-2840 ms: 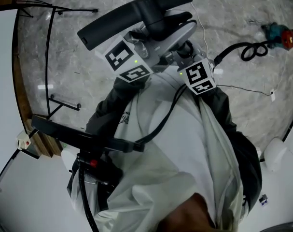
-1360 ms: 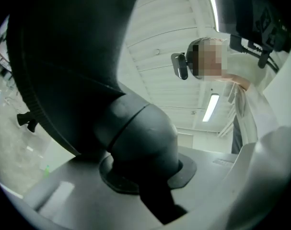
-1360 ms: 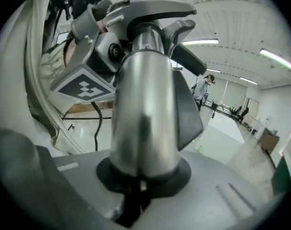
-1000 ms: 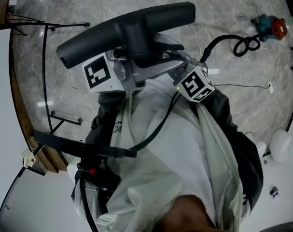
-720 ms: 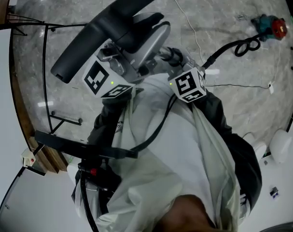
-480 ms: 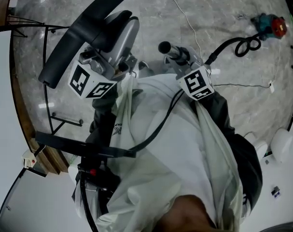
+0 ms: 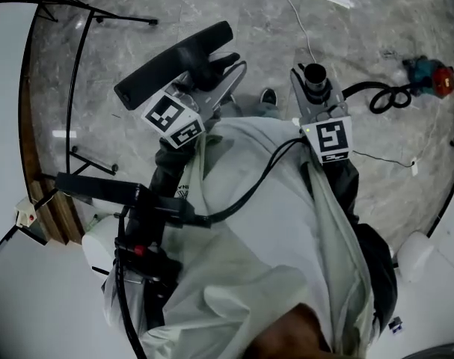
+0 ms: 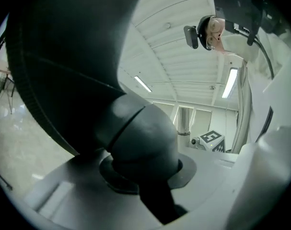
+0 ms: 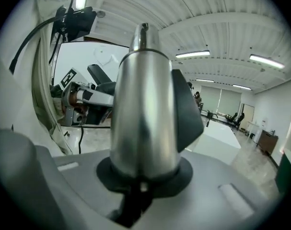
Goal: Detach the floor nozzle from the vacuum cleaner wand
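Hanging free of the wand, the nozzle is sitting in the left gripper, in front of the person's chest and above the floor. In the left gripper view the jaws are pinching its dark round neck, and the wide head is filling the upper left of that view.

The wand is standing well apart from it, to the right, with its open end facing up toward the head camera. Nothing is joining the two parts. The right gripper is carrying the wand. In the right gripper view its jaws are clamping the shiny metal tube near the end, where a dark collar is sticking out on one side.

As far as I can judge, the main step is done, because the nozzle is already off the wand. Both parts are being held in the air and neither is lying on the floor. What is remaining is probably only to put them down somewhere, if that is wanted at all.
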Demonstrator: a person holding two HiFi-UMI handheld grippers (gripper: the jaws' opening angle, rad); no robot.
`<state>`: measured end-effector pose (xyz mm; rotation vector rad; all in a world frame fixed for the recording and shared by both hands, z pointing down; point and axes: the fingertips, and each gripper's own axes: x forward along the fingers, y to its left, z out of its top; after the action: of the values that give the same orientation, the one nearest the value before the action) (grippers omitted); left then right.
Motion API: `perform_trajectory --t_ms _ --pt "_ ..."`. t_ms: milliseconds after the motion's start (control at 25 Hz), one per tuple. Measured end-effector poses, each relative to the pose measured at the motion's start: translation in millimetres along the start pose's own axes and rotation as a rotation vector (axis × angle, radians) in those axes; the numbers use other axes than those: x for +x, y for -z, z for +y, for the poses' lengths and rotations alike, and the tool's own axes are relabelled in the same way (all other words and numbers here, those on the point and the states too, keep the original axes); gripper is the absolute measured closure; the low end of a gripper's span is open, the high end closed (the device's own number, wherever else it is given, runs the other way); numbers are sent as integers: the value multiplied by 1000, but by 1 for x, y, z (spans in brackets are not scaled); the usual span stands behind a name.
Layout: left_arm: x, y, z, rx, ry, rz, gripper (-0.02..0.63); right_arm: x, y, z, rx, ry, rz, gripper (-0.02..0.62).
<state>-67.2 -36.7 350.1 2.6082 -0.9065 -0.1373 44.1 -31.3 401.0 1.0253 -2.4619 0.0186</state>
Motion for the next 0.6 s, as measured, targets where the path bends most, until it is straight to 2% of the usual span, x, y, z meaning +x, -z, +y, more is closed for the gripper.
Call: perform_trajectory --t_ms 280,600 --pt "-3 12 -7 -106 4 -27 528 8 -2 22 18 -6 28 549" --pt "1 15 -13 -144 29 -27 528 1 9 39 8 -41 51 549"
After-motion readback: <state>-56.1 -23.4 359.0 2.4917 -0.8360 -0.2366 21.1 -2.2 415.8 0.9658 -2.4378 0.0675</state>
